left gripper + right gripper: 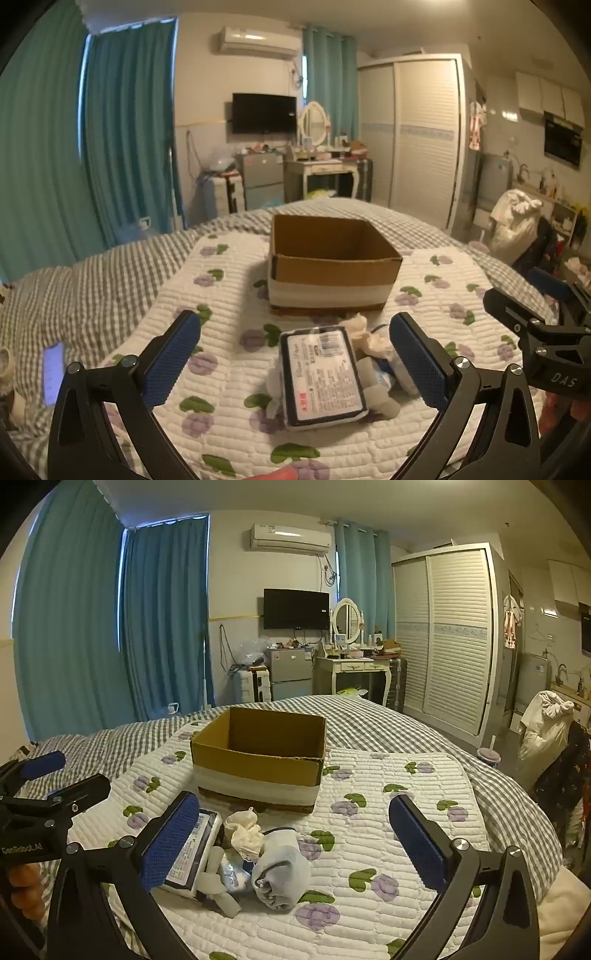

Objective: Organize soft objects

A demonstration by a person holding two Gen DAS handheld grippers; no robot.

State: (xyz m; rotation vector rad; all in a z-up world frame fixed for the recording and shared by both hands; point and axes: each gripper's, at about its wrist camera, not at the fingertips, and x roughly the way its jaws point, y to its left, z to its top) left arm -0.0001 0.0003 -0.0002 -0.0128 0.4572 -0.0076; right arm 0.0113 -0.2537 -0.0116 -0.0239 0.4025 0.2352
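Observation:
An open, empty cardboard box (332,266) (258,757) stands on the floral quilt. In front of it lies a small heap of soft things: a navy tissue pack with a white label (319,376) (192,853), a cream scrunchie (364,332) (243,830), a rolled pale sock (282,867) and small clear wrapped packets (231,877). My left gripper (295,363) is open, its fingers either side of the tissue pack, just short of it. My right gripper (295,843) is open over the sock and scrunchie. Each gripper shows at the edge of the other's view.
The quilt (388,834) lies over a grey checked bedsheet (92,288). A lit phone (53,373) lies on the sheet at the left. Past the bed's foot stand a small fridge (290,672), a dressing table (354,668) and a wardrobe (450,635).

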